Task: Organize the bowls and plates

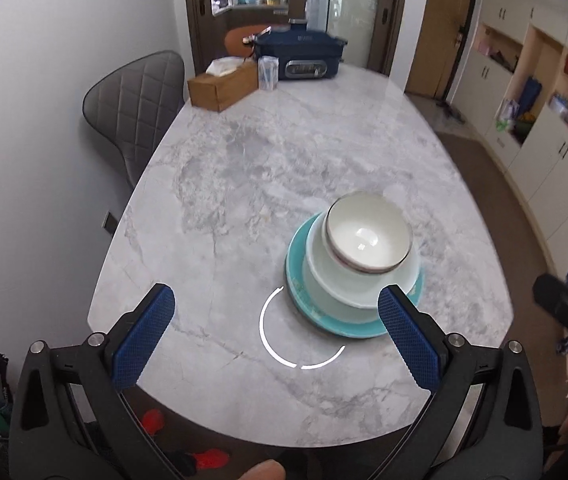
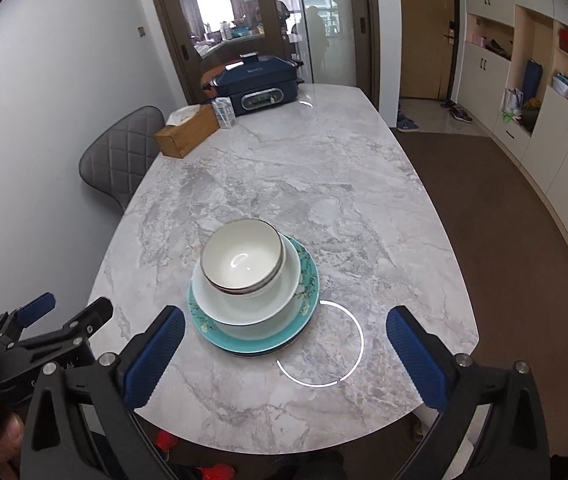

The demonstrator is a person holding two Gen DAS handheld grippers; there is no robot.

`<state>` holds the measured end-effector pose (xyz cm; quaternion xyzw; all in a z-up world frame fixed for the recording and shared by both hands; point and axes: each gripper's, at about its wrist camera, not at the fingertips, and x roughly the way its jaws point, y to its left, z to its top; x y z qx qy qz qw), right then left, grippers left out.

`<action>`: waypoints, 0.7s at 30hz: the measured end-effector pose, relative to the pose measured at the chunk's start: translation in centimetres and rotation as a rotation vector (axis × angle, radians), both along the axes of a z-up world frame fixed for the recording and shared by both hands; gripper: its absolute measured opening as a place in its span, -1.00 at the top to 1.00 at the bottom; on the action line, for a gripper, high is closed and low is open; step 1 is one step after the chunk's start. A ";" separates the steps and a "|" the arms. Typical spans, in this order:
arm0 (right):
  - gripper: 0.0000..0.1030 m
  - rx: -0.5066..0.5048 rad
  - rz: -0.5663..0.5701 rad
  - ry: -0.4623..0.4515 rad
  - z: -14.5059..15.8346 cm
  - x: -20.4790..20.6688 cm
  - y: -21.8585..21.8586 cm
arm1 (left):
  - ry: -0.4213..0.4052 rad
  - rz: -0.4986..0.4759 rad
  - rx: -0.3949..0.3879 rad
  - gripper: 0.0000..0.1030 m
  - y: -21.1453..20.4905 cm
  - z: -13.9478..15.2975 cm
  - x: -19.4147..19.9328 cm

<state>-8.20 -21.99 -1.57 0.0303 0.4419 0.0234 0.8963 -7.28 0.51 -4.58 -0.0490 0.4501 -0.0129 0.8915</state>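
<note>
A stack stands on the marble table [image 1: 244, 168]: a teal plate [image 1: 303, 300] at the bottom, a pale bowl [image 1: 335, 280] on it, and a white bowl with a dark rim [image 1: 367, 236] on top, tilted. The same plate [image 2: 307, 276], pale bowl [image 2: 284, 284] and white bowl [image 2: 244, 258] show in the right wrist view. My left gripper [image 1: 280, 332] is open and empty, just short of the stack. My right gripper [image 2: 285, 354] is open and empty, near the stack's front. The left gripper [image 2: 64, 312] also shows in the right wrist view.
At the far end of the table [image 2: 323, 168] stand a wooden tissue box [image 1: 224, 86], a clear container [image 1: 268, 72] and a blue electric cooker [image 1: 299, 54]. A grey chair [image 1: 136, 112] stands at the left. Cabinets [image 2: 555, 112] line the right wall.
</note>
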 end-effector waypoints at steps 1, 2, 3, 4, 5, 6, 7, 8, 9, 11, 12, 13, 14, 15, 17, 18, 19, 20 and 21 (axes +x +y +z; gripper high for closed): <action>-1.00 -0.005 0.015 -0.006 0.6 -0.2 0.4 | -0.013 0.003 -0.003 -0.99 0.0 0.8 -0.2; -1.00 -0.012 0.033 -0.011 1.1 -0.3 0.7 | -0.015 0.004 -0.004 -0.99 -0.1 1.5 -0.3; -1.00 -0.018 0.051 -0.019 1.6 -0.3 1.0 | -0.010 0.006 -0.008 -0.99 -0.2 2.1 -0.4; -1.00 -0.029 0.059 -0.025 2.1 -0.3 1.2 | -0.002 0.015 0.001 -0.99 -0.3 2.7 -0.5; -1.00 -0.036 0.062 -0.029 2.5 -0.3 1.3 | -0.003 0.031 0.013 -0.99 -0.4 3.2 -0.7; -1.00 -0.037 0.065 -0.033 2.8 -0.3 1.3 | 0.004 0.048 0.014 -0.99 -0.4 3.7 -0.8; -1.00 -0.037 0.064 -0.036 3.1 -0.3 1.3 | 0.020 0.061 -0.006 -0.99 -0.3 4.2 -0.8; -1.00 -0.037 0.059 -0.041 3.3 -0.3 1.2 | 0.032 0.065 -0.032 -0.99 -0.2 4.5 -0.9; -1.00 -0.041 0.054 -0.042 3.5 -0.2 1.1 | 0.040 0.065 -0.055 -0.99 -0.1 4.8 -1.0; -1.00 -0.055 0.033 -0.029 3.6 0.1 1.0 | 0.037 0.071 -0.037 -0.99 -0.1 5.3 -1.0; -1.00 -0.062 0.019 -0.021 3.5 0.2 1.0 | 0.035 0.078 -0.011 -0.99 -0.3 5.4 -0.9; -1.00 -0.059 0.011 -0.015 3.6 0.2 1.0 | 0.038 0.080 0.004 -0.99 -0.4 5.6 -0.8; -1.00 -0.051 0.009 -0.013 3.6 0.2 1.0 | 0.040 0.077 0.003 -0.99 -0.5 5.6 -0.7; -1.00 -0.047 0.010 -0.017 3.7 0.3 1.0 | 0.040 0.076 -0.003 -0.99 -0.5 5.7 -0.8; -1.00 -0.063 0.018 -0.027 3.9 0.2 1.4 | 0.044 0.074 0.000 -0.99 -0.8 5.8 -0.9; -1.00 -0.071 0.021 -0.028 3.9 0.2 1.6 | 0.047 0.070 0.005 -0.99 -0.9 5.7 -0.8; -1.00 -0.075 0.024 -0.022 3.9 0.2 1.7 | 0.050 0.064 0.008 -0.99 -1.1 5.6 -0.7; -1.00 -0.074 0.025 -0.016 3.9 0.3 1.8 | 0.049 0.057 0.011 -0.99 -1.2 5.7 -0.8; -1.00 -0.071 0.025 -0.015 3.9 0.3 1.8 | 0.047 0.052 0.013 -0.99 -1.3 5.6 -0.7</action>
